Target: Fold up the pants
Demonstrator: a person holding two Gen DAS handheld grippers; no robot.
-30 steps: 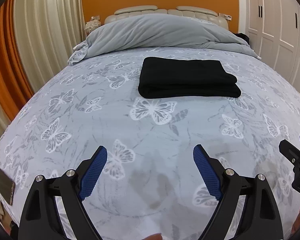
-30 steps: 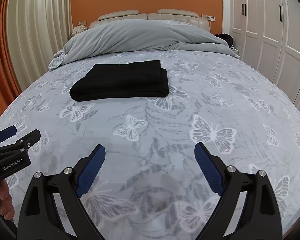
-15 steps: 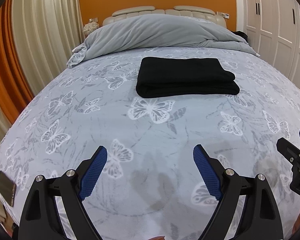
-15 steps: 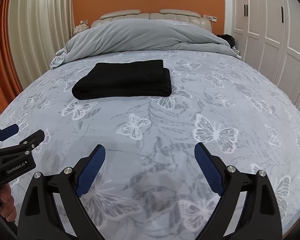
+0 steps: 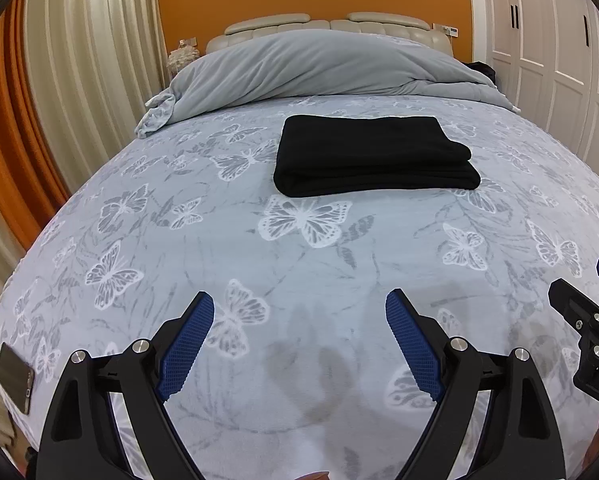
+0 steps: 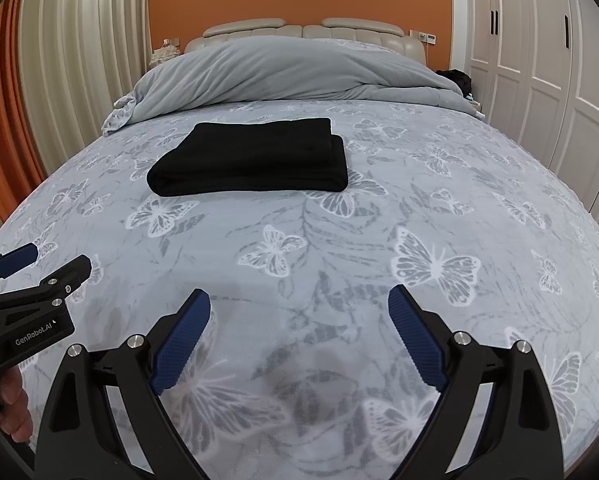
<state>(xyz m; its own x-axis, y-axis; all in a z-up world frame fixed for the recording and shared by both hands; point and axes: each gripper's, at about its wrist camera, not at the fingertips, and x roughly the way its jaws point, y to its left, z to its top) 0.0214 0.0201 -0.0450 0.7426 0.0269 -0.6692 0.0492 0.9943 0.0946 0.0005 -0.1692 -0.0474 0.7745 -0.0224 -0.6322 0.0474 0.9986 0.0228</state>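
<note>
Black pants lie folded into a neat thick rectangle in the middle of the bed, also seen in the right wrist view. My left gripper is open and empty, held above the near part of the bed, well short of the pants. My right gripper is open and empty too, beside the left one. Each gripper shows at the edge of the other's view: the right gripper and the left gripper.
The bed has a pale blue butterfly-print cover. A bunched grey duvet lies at the headboard. A phone rests at the near left edge. Curtains hang left; white wardrobe doors stand right.
Both grippers have drawn back and tilted slightly, so the folded pants sit a little lower and farther in view. The pants have not moved. Both stay open.
</note>
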